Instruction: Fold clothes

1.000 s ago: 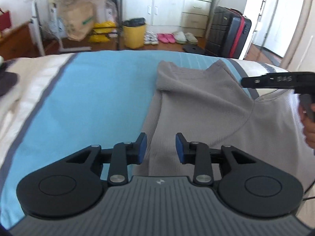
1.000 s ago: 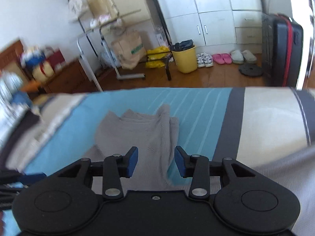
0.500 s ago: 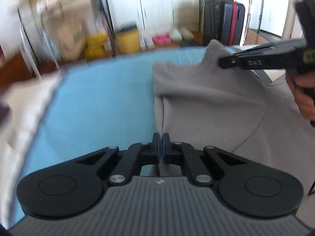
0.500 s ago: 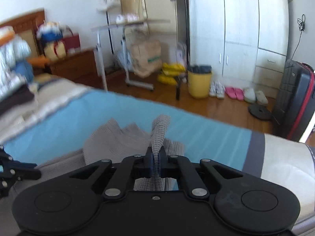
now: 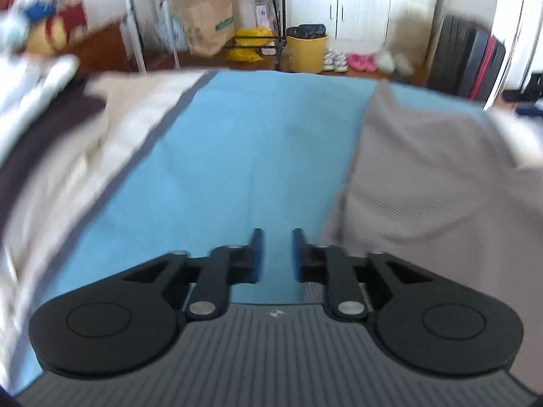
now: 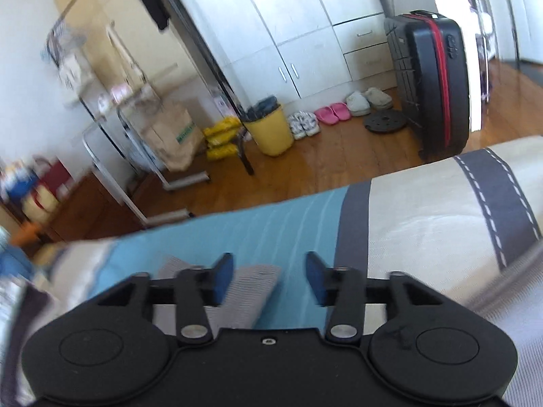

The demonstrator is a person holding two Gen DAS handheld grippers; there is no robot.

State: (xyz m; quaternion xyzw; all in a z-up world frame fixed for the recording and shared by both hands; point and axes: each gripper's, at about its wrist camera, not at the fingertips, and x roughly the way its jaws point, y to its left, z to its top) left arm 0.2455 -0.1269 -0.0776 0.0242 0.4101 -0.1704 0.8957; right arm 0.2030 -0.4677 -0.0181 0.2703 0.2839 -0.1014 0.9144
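A grey knit garment [image 5: 424, 176] lies on the blue part of the bedspread [image 5: 237, 156], to the right of my left gripper [image 5: 276, 254]. The left gripper is open and empty over bare blue cloth, just off the garment's left edge. In the right wrist view a ribbed grey strip of the garment [image 6: 247, 291] lies flat under my right gripper [image 6: 269, 278], which is open and empty; more grey knit shows at the lower right [image 6: 502, 325]. Both views are blurred.
Dark and white clothes [image 5: 37, 129] are piled at the bed's left side. The bed's far edge drops to a wooden floor [image 6: 339, 159] with a yellow bin [image 6: 269, 129], a black suitcase [image 6: 431, 78], shoes and a metal rack [image 5: 135, 34].
Both grippers were shut on the grey garment half a second ago; now both have opened and let it go. The left gripper has moved left off the garment.
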